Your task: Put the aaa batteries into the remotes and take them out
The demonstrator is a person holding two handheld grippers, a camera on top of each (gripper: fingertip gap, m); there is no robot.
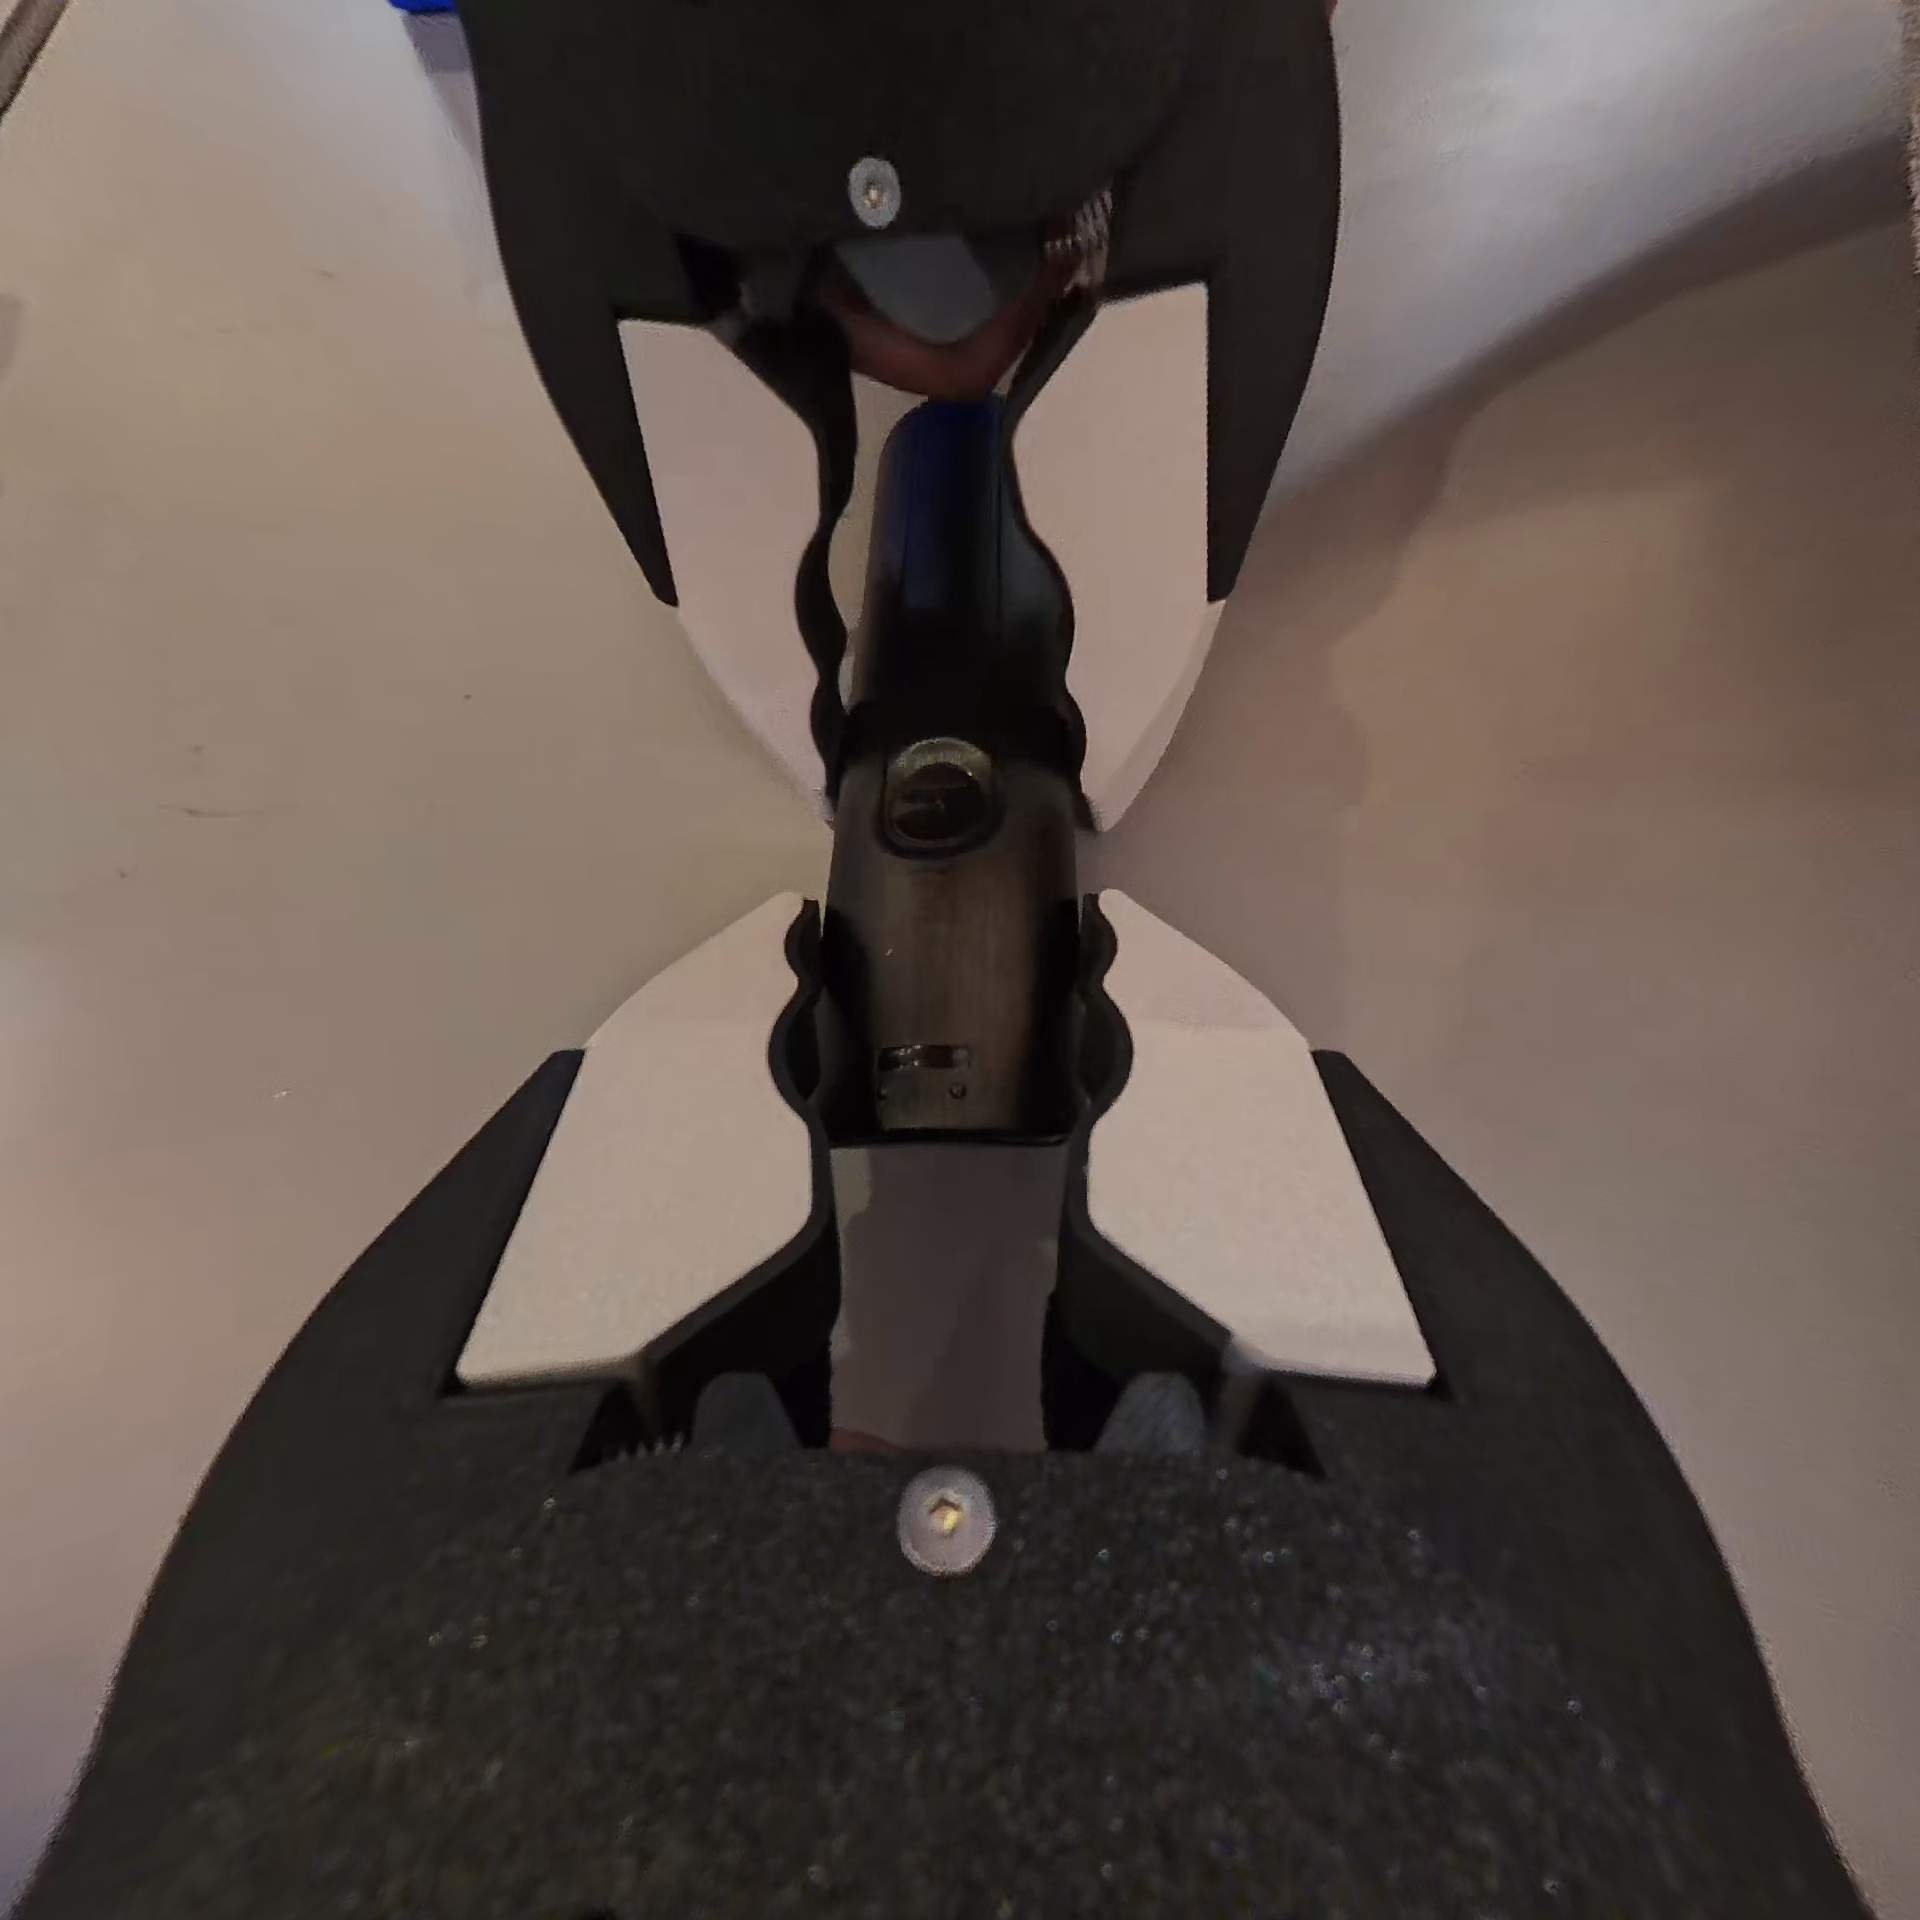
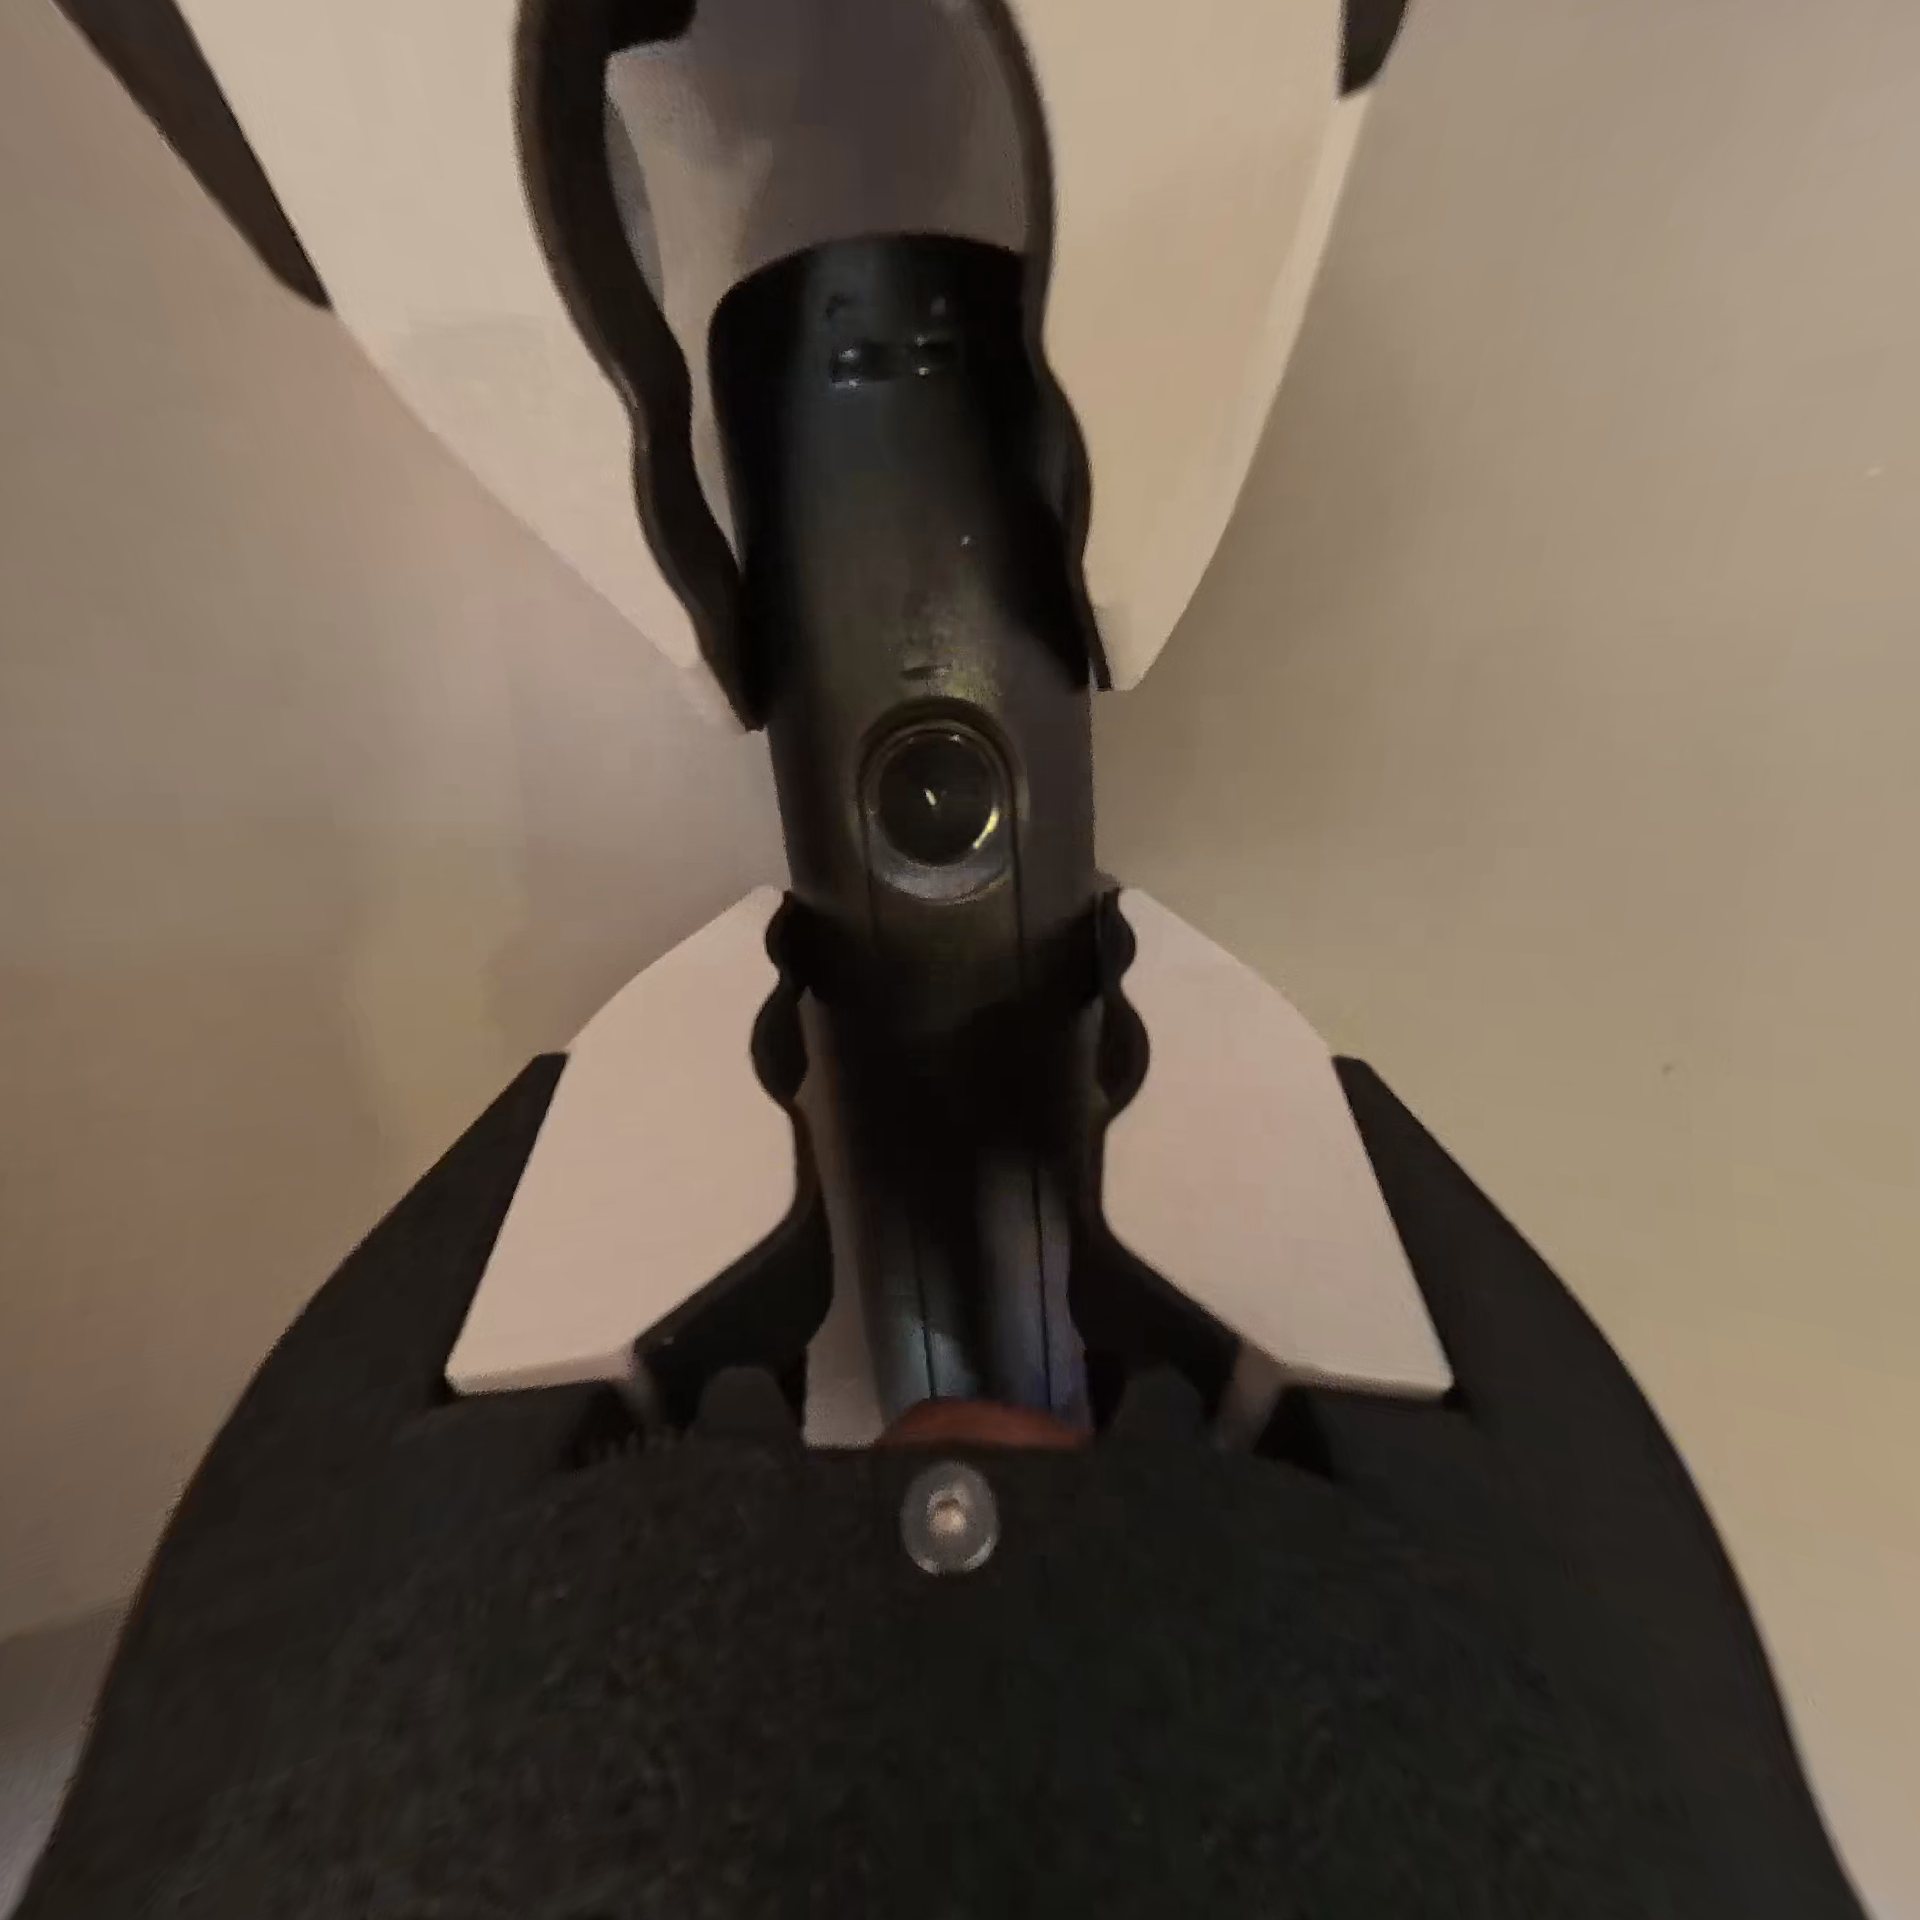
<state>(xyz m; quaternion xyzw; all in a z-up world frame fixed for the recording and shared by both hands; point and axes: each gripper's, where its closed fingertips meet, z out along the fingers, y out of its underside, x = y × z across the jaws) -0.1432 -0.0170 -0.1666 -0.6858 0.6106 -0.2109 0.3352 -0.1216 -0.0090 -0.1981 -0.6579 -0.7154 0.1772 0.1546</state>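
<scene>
Between the two grippers: one dark remote (image 1: 940, 966) is held off the pale table (image 1: 312, 727), caught at both ends, each claw facing the other along it.
Left gripper (image 1: 948, 997): clenched on the near end of the remote as its own camera sees it; both black wavy pads press against the remote's sides.
Right gripper (image 2: 945, 977): clamped on the opposite end, its pads tight against the body; in the left wrist view it shows farther off at the top (image 1: 940, 644).
Remote's long axis: runs straight from one claw to the other, almost in line with both cameras, so it is seen nearly end-on along its length; in the right wrist view it leans slightly left toward the far end.
Facing side: the rounded back is turned to the cameras, with an oval recess (image 2: 940, 810) near the middle and a small moulded marking near the left gripper's end.
Seam: two thin lines run lengthwise toward the right gripper, likely the edges of the battery cover (image 2: 987, 1299).
Batteries: none visible in either view; whether any sit inside cannot be told.
Progress: judged early or between rounds, since the cover looks shut.
Left to do: probably slide the cover along the long axis, then load or remove the cells.
</scene>
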